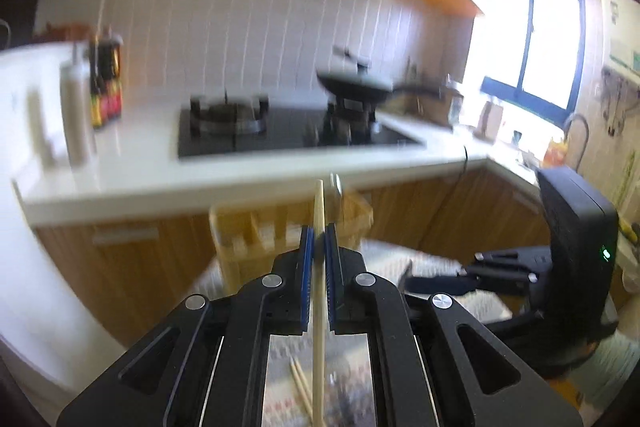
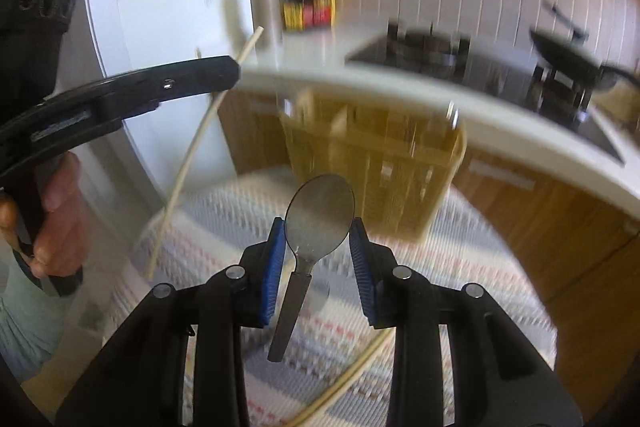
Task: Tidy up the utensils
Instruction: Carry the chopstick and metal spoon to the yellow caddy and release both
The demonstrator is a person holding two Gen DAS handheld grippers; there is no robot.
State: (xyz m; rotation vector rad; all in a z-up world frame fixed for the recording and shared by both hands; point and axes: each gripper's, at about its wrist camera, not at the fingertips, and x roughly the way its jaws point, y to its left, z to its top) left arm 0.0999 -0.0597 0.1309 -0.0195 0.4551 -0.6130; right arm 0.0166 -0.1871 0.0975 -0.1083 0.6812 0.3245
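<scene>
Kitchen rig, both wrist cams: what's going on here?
A person is sorting utensils with a handheld claw in each hand. The left claw is shut on a wooden chopstick, held upright. The right claw has a metal spoon by its bowl, handle hanging down. Both are raised over a patterned mat, in front of a yellow slatted utensil basket. More chopsticks lie on the mat. Neither utensil is in the basket yet.

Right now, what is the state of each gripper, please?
Left gripper: closed on a chopstick.
Right gripper: holding a spoon by its bowl, handle hanging down.
</scene>
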